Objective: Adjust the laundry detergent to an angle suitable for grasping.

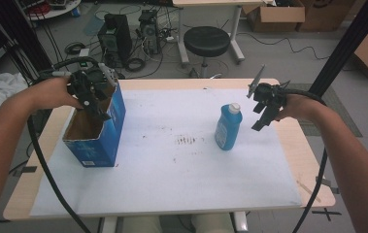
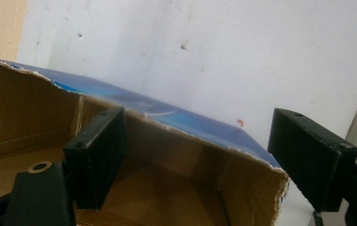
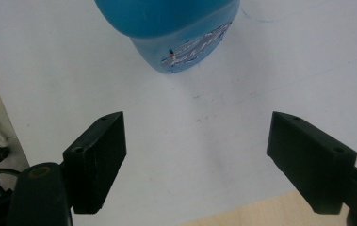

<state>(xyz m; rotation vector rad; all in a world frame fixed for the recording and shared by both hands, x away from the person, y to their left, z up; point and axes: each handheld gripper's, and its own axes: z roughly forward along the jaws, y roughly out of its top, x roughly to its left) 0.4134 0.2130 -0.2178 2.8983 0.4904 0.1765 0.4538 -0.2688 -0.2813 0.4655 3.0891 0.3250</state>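
on white sheet (image 1: 172, 165): blue box (image 1: 105, 141), bottle (image 1: 228, 127); stool (image 1: 206, 41) behind; both grippers' jaws spread, empty.

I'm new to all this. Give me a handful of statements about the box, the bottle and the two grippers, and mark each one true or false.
1. The blue bottle stands upright on the white sheet. True.
2. The right gripper is clamped around the bottle. False: its jaws are wide open and short of the bottle, with bare sheet between them.
3. The left gripper is at the open top of the blue cardboard box, one jaw inside the wall and one outside. True.
4. The box lies flat on its side. False: it stands with its open top up.
5. The bottle is inside the box. False: it stands apart on the sheet, well over toward the right gripper.
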